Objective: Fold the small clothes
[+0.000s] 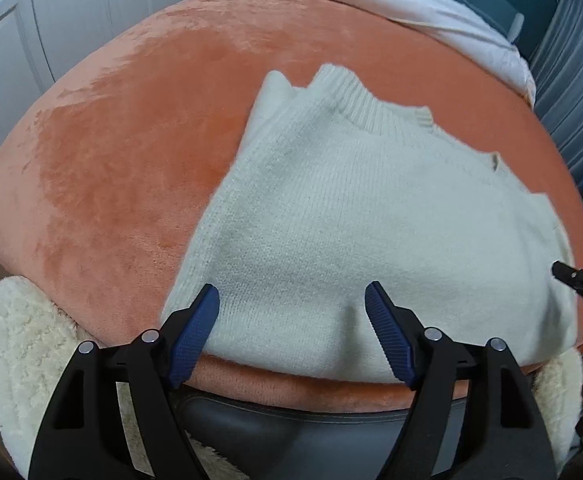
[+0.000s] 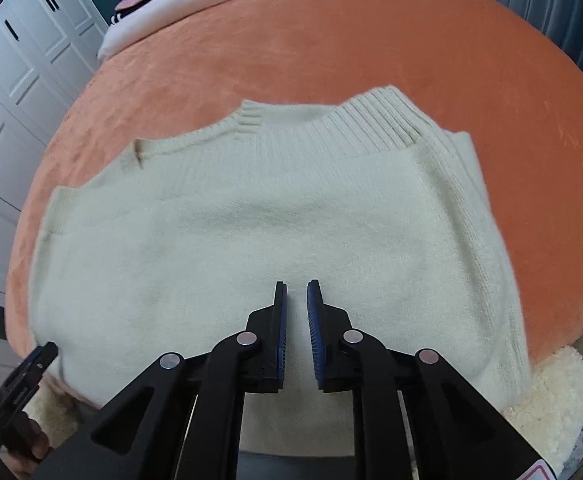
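A small cream knit sweater point(image 1: 355, 216) lies flat on an orange plush blanket point(image 1: 123, 152), ribbed collar at the far side, hem hanging over the near edge. My left gripper point(image 1: 291, 300) is open above the hem's left part, holding nothing. The sweater also fills the right wrist view point(image 2: 251, 240). My right gripper point(image 2: 296, 286) hovers over the sweater's near middle, its jaws nearly closed with a narrow gap and nothing between them. The right gripper's tip shows at the right edge of the left wrist view point(image 1: 571, 276). The left gripper shows at the lower left of the right wrist view point(image 2: 31, 368).
The orange blanket point(image 2: 331, 40) covers a bed. A white duvet point(image 1: 431, 12) lies at its far end. White wardrobe doors point(image 2: 19, 92) stand to the left. A fluffy cream rug point(image 1: 23, 352) and a grey bed frame point(image 1: 291, 424) lie below the near edge.
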Demonstrator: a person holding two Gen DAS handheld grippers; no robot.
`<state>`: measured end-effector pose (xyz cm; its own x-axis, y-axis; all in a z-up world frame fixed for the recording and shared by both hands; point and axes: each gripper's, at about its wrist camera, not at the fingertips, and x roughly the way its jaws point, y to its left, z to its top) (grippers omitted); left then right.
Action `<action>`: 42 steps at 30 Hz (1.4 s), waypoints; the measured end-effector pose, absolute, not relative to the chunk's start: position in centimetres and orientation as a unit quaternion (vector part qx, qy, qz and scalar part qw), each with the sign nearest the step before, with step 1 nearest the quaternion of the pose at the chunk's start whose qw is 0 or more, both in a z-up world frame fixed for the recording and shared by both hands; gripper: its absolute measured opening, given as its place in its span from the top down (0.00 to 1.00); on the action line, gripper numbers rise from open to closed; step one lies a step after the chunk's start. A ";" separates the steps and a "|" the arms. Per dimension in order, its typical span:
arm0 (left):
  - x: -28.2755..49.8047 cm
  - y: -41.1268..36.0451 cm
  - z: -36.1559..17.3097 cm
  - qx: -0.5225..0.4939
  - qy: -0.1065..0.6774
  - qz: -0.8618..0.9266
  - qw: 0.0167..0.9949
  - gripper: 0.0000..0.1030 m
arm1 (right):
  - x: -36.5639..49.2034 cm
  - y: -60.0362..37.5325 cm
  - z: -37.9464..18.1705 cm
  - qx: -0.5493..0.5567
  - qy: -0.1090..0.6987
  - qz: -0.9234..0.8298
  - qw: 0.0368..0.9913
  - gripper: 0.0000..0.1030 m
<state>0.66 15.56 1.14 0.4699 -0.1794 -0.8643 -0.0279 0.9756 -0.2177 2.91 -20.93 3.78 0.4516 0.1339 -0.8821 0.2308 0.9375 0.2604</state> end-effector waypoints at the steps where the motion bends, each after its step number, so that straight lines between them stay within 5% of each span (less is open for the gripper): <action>1: 0.6 16.2 1.7 -0.125 0.507 -0.048 0.852 0.24 | 3.2 -19.9 4.9 0.170 0.514 -0.011 0.841 0.86; 4: 1.5 17.8 2.8 -0.169 0.495 -0.033 0.852 0.15 | 5.0 -16.8 6.7 0.165 0.504 0.033 0.847 0.86; 16: 3.7 21.3 -0.2 -0.212 0.533 0.014 0.819 0.15 | 15.1 -8.6 -0.7 0.129 0.592 0.044 0.794 0.93; 21: 3.2 22.3 -0.8 -0.232 0.530 0.005 0.815 0.14 | 15.8 -4.6 3.3 0.135 0.560 0.117 0.809 0.87; 25: 3.1 22.3 -0.8 -0.231 0.529 -0.002 0.817 0.13 | 19.1 0.9 1.7 0.102 0.571 0.151 0.800 0.59; 35: 2.9 22.2 -1.4 -0.223 0.529 -0.003 0.819 0.08 | 24.4 7.1 -1.6 -0.012 0.600 0.093 0.794 0.55; 42: 5.5 21.7 -0.7 -0.276 0.522 -0.029 0.806 0.08 | 17.7 -3.3 5.6 0.129 0.515 0.126 0.838 0.66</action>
